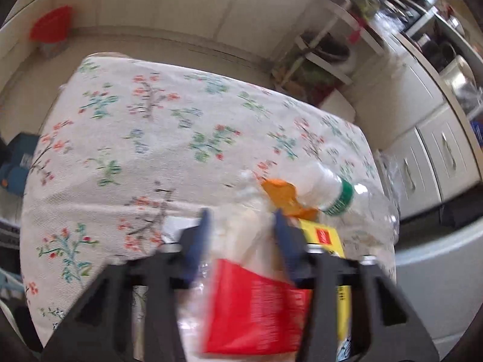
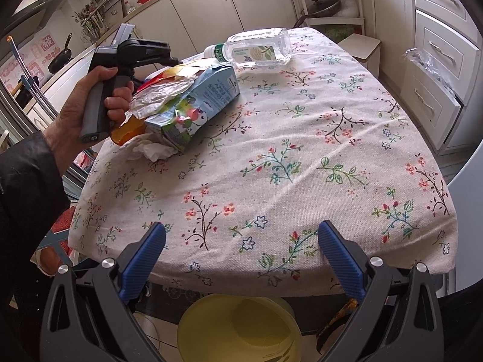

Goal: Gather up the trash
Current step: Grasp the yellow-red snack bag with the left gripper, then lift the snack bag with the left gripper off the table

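Note:
A pile of trash lies at the table's far left: a blue milk carton (image 2: 200, 102), a silver foil wrapper (image 2: 160, 93), crumpled white tissue (image 2: 152, 150) and an orange wrapper (image 2: 126, 131). A clear plastic bottle (image 2: 259, 49) with a green-banded cap lies behind it. My left gripper (image 1: 241, 229) is over this pile, its fingers (image 1: 202, 238) either side of a clear wrapper with a red label (image 1: 256, 307); contact is blurred. The orange wrapper (image 1: 283, 194) and bottle (image 1: 335, 191) lie just ahead. My right gripper (image 2: 241, 241) is open and empty at the near table edge.
The table wears a floral cloth (image 2: 302, 157). A yellow bin (image 2: 238, 328) stands on the floor under the near edge, below my right gripper. White kitchen cabinets (image 2: 437, 60) run along the right, with a shelf rack (image 2: 329, 3) behind the table.

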Demonstrator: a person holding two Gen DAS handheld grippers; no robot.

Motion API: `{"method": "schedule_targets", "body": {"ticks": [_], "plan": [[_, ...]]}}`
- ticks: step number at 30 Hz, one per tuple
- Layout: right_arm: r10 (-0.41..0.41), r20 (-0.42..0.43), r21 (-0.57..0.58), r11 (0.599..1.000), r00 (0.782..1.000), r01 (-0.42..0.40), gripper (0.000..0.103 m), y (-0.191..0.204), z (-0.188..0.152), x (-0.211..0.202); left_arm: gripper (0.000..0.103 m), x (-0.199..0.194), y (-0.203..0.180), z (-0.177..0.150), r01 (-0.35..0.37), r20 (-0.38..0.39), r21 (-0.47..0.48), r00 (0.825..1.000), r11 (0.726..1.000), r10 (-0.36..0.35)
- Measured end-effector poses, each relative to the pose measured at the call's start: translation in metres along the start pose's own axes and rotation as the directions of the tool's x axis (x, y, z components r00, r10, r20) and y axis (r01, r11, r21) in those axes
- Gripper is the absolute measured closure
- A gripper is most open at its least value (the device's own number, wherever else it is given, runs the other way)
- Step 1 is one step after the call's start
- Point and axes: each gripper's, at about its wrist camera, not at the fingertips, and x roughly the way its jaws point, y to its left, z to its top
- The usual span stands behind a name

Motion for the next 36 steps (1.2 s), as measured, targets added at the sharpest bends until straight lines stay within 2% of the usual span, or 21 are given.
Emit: {"method": "schedule_targets", "body": {"ticks": [2, 4, 7, 12, 14, 16, 19, 22, 27, 28, 31, 32, 33, 36], "plan": [[0.001, 0.000, 0.003, 1.000, 1.000, -0.001, 0.006, 0.001, 0.001, 0.000, 0.093, -0.004, -0.010, -0.004, -0.010, 0.010, 0.043, 1.000, 0.999, 0.009], [0.007, -0.003, 0.005, 1.000, 1.000, -0.007, 0.006, 0.001, 0.001, 0.000, 0.094, -0.013, -0.012, -0.006, 0.001, 0.025, 0.035, 1.000, 0.999, -0.002], [0.011, -0.004, 0.007, 1.000, 1.000, -0.011, 0.006, 0.001, 0.000, -0.001, 0.095, -0.034, -0.007, -0.010, 0.057, 0.065, -0.017, 0.996, 0.998, -0.056], [0.003, 0.011, 0.004, 1.000, 1.000, -0.003, 0.006, 0.001, -0.002, -0.005, 0.096, -0.082, 0.008, -0.025, 0.164, 0.132, -0.094, 0.980, 0.982, -0.151], [-0.003, 0.020, -0.004, 1.000, 1.000, 0.003, 0.006, 0.001, -0.002, -0.006, 0.096, -0.104, 0.014, -0.036, 0.197, 0.158, -0.108, 0.971, 0.974, -0.179], [-0.007, 0.032, -0.014, 1.000, 0.999, 0.008, 0.006, 0.003, -0.003, -0.009, 0.102, -0.128, 0.020, -0.052, 0.226, 0.181, -0.115, 0.962, 0.967, -0.203], [-0.015, 0.045, -0.020, 1.000, 0.999, 0.016, 0.006, 0.003, -0.003, -0.011, 0.102, -0.155, 0.027, -0.080, 0.226, 0.208, -0.114, 0.958, 0.967, -0.200], [-0.013, 0.040, -0.001, 1.000, 0.999, 0.013, 0.006, 0.001, 0.000, -0.010, 0.102, -0.157, 0.040, -0.104, 0.218, 0.184, -0.135, 0.964, 0.967, -0.192], [-0.019, 0.013, 0.015, 1.000, 1.000, 0.019, 0.006, -0.001, 0.000, -0.003, 0.101, -0.132, 0.056, -0.131, 0.203, 0.111, -0.168, 0.976, 0.965, -0.186], [-0.024, 0.011, 0.012, 1.000, 1.000, 0.024, 0.006, -0.001, 0.000, -0.002, 0.100, -0.127, 0.059, -0.136, 0.202, 0.102, -0.175, 0.977, 0.964, -0.187], [-0.040, 0.015, -0.007, 0.999, 0.999, 0.040, 0.006, 0.002, 0.000, 0.000, 0.081, -0.114, 0.066, -0.150, 0.201, 0.071, -0.197, 0.979, 0.960, -0.191], [-0.045, 0.017, -0.011, 0.999, 0.999, 0.045, 0.006, 0.003, 0.000, 0.001, 0.066, -0.111, 0.069, -0.155, 0.191, 0.068, -0.205, 0.981, 0.960, -0.181], [-0.049, 0.017, -0.015, 0.999, 0.999, 0.049, 0.006, 0.004, 0.000, 0.002, 0.056, -0.109, 0.071, -0.159, 0.186, 0.071, -0.212, 0.982, 0.959, -0.175], [-0.049, 0.016, -0.014, 0.999, 0.999, 0.049, 0.006, 0.006, 0.004, 0.005, 0.048, -0.107, 0.077, -0.171, 0.201, 0.067, -0.232, 0.979, 0.952, -0.191]]}}
